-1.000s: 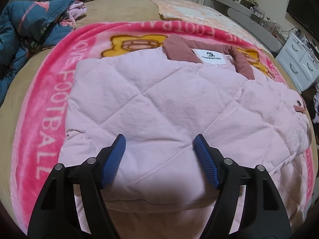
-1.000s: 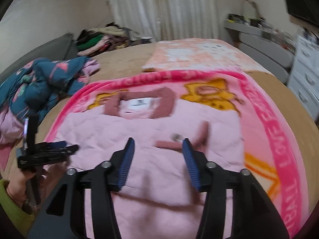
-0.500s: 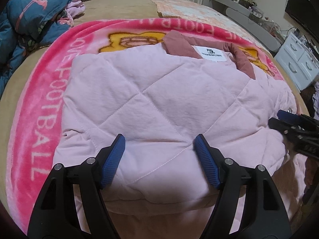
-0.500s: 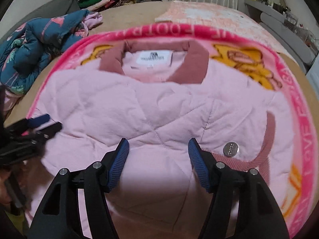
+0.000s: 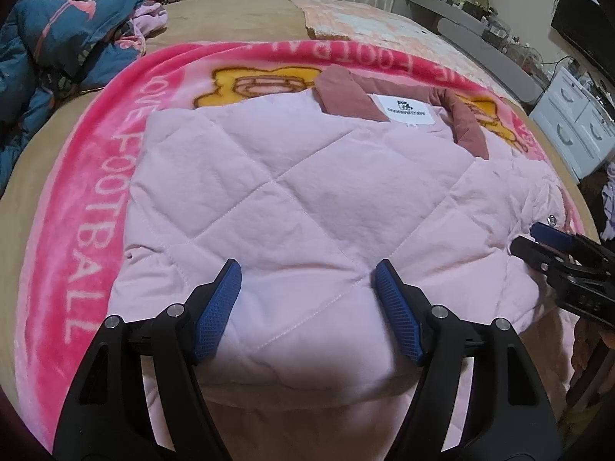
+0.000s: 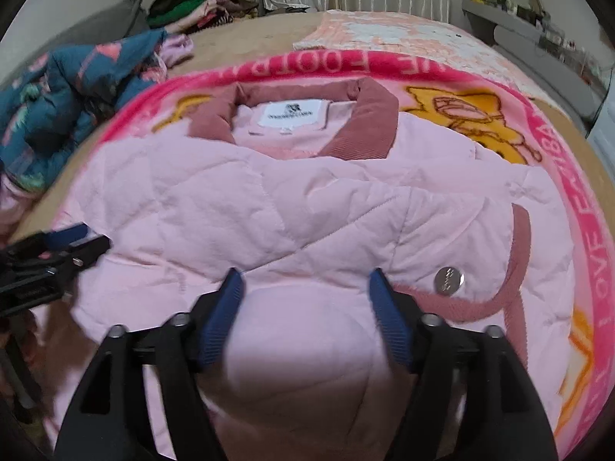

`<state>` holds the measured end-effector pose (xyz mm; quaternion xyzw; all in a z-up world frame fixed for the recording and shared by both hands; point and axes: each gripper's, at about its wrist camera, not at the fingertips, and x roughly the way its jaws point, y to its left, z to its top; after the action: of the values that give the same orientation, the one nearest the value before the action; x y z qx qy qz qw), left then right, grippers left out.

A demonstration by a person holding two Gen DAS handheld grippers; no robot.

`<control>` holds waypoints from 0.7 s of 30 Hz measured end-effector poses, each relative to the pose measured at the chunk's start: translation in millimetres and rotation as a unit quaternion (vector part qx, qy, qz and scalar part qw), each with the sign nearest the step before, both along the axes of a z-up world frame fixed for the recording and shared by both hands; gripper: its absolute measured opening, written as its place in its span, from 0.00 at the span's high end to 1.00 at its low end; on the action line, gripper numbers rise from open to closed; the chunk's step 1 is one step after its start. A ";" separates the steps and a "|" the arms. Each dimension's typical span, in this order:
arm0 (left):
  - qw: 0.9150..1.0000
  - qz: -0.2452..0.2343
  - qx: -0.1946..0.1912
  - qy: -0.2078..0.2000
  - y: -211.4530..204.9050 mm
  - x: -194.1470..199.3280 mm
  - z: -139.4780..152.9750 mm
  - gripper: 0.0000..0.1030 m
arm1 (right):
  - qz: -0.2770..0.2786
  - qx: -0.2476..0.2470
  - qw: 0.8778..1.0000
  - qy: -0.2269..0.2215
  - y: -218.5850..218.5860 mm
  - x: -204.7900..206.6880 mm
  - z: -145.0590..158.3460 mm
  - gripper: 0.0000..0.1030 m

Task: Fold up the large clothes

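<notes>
A pale pink quilted jacket (image 5: pixel 292 199) with a dusty-rose collar (image 5: pixel 346 96) and a white label lies on a pink blanket (image 5: pixel 96 207); it also shows in the right wrist view (image 6: pixel 238 215). Its sides are folded in, and a cuff with a silver snap (image 6: pixel 448 280) lies on the right. My left gripper (image 5: pixel 307 280) is open and empty, low over the jacket's near hem. My right gripper (image 6: pixel 305 288) is open and empty over the near right part. Each gripper shows at the edge of the other's view, the right gripper (image 5: pixel 553 246) and the left gripper (image 6: pixel 65 242).
A blue patterned jacket (image 5: pixel 50 57) lies bunched at the left on the tan bed (image 5: pixel 230 15). A pile of clothes (image 6: pixel 200 4) sits at the far end. A peach and white quilt (image 5: pixel 365 27) lies beyond the blanket. White drawers (image 5: pixel 576 123) stand right.
The right gripper came down and forward over the jacket, which now fills its view. The left gripper held nearly still, and the right one came into its view at the right edge.
</notes>
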<state>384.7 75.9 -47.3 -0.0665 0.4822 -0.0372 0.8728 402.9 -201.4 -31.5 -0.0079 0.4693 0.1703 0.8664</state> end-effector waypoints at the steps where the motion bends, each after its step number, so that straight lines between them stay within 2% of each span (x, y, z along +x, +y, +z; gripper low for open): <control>1: 1.000 0.001 -0.003 0.000 0.6 -1.4 1.5 0.37 | -0.005 0.006 1.000 -0.002 -2.4 -3.3 4.5 0.16; 6: 1.000 0.004 -0.015 -0.005 1.3 -12.0 14.7 0.30 | -0.024 0.033 0.999 -0.014 -16.2 -16.0 23.5 0.08; 14: 1.000 0.012 -0.003 -0.028 -0.6 -32.5 47.7 0.19 | -0.038 0.053 0.997 -0.036 -34.1 -36.2 56.5 0.08; 17: 0.999 0.018 -0.005 -0.036 -1.2 -40.4 61.2 0.17 | -0.044 0.045 0.997 -0.050 -38.2 -46.6 69.8 0.08; 18: 0.999 0.019 -0.007 -0.038 -1.6 -43.0 64.9 0.10 | -0.044 0.045 0.996 -0.055 -39.5 -50.7 74.9 0.08; 20: 0.999 0.024 -0.008 -0.045 -2.9 -50.1 74.9 0.09 | -0.046 0.045 0.996 -0.063 -42.0 -57.9 83.0 0.08; 21: 0.999 0.024 -0.009 -0.047 -3.4 -52.2 77.8 0.09 | -0.046 0.047 0.996 -0.067 -43.8 -62.0 87.7 0.04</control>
<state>332.5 72.5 30.6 -0.0837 0.4383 -0.0234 0.8946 340.9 -245.2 56.1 0.0429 0.4013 0.1507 0.9024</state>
